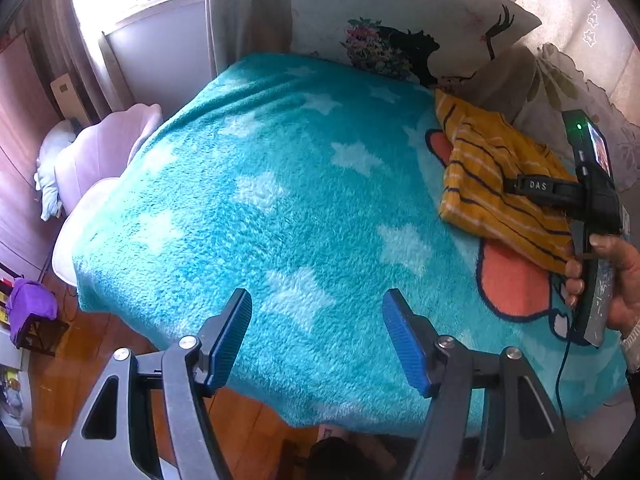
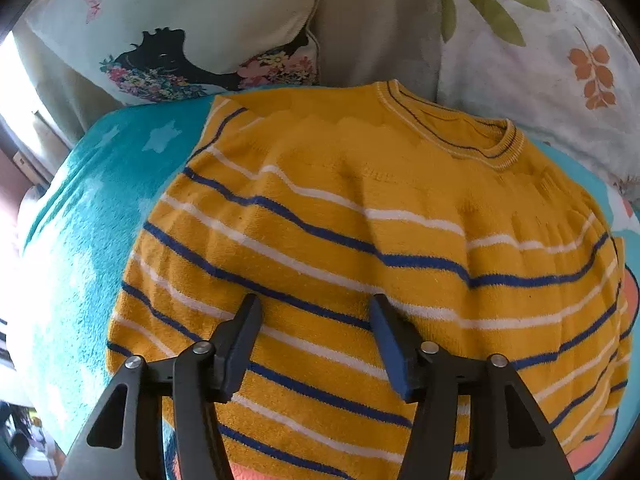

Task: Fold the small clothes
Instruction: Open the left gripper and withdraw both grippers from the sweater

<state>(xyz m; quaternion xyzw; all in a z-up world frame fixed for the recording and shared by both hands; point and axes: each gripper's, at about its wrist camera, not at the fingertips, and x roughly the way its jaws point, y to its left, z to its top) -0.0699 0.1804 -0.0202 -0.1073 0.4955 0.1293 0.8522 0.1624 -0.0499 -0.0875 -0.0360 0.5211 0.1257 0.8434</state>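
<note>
Folded yellow knit sweater w/ blue+white stripes (image 2: 360,240) lies on teal fleece star blanket (image 1: 280,200); left gripper (image 1: 316,340) and right gripper (image 2: 316,348) both open, nothing held.

The yellow sweater (image 2: 360,240) is knitted cloth, matt and softly ribbed, with a tighter rib at its collar toward twelve o'clock. Under it the turquoise blanket (image 1: 280,200) is deep fleece, fuzzy and rough-napped. The pillow (image 1: 400,12) at one o'clock in the left wrist view is smooth printed woven cloth. The floor (image 1: 100,340) at seven o'clock is glossy wood. The left hand-held gripper (image 1: 316,336) has matt dark plastic arms, shiny metal pins and finely ridged blue pads (image 1: 404,344); the right hand-held gripper (image 2: 314,344) looks alike.
</note>
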